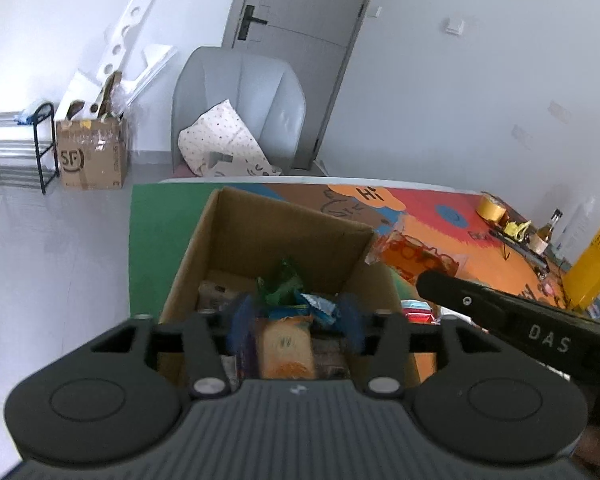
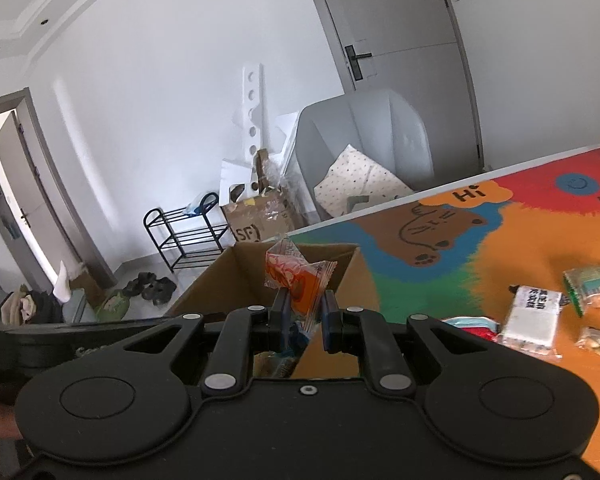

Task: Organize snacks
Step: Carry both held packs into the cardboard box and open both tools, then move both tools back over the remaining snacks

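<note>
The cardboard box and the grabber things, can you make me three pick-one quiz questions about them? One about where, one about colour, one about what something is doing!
1. Where is the cardboard box?
A. on the colourful mat
B. on the chair
C. on the floor

2. What colour is the packet in the right gripper?
A. purple
B. orange
C. black

3. How are the left gripper jaws?
A. shut on a bottle
B. shut on the box wall
C. open over the box

Answers: 1 A, the mat shows around the box. 2 B, its wrapper is orange. 3 C, nothing is between them.
</note>
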Demonstrator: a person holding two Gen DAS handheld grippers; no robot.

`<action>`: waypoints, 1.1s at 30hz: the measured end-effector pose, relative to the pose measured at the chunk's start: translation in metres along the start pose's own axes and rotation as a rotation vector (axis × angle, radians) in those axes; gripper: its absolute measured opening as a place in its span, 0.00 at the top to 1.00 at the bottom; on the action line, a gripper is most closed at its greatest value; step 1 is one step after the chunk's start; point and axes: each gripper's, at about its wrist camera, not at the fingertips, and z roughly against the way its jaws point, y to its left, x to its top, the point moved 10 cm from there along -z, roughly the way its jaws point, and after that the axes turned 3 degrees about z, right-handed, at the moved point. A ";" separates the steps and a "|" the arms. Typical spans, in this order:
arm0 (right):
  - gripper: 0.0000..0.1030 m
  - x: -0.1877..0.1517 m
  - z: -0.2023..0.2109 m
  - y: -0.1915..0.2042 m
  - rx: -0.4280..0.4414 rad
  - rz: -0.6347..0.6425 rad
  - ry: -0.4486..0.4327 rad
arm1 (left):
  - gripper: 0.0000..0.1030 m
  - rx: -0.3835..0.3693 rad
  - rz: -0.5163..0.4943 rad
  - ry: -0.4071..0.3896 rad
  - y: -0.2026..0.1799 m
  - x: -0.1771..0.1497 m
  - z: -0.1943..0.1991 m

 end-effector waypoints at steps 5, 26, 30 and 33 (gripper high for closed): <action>0.87 0.001 -0.005 0.008 0.007 0.005 0.005 | 0.34 0.045 0.024 -0.037 0.017 0.010 0.008; 0.32 -0.005 0.036 -0.053 -0.172 -0.094 -0.020 | 0.06 0.043 -0.082 -0.052 -0.036 0.001 -0.002; 0.25 -0.007 0.047 -0.071 -0.207 -0.106 -0.028 | 0.06 0.031 -0.104 -0.055 -0.052 -0.003 -0.003; 0.17 -0.008 0.055 -0.081 -0.225 -0.116 -0.040 | 0.06 0.025 -0.118 -0.057 -0.063 -0.004 -0.003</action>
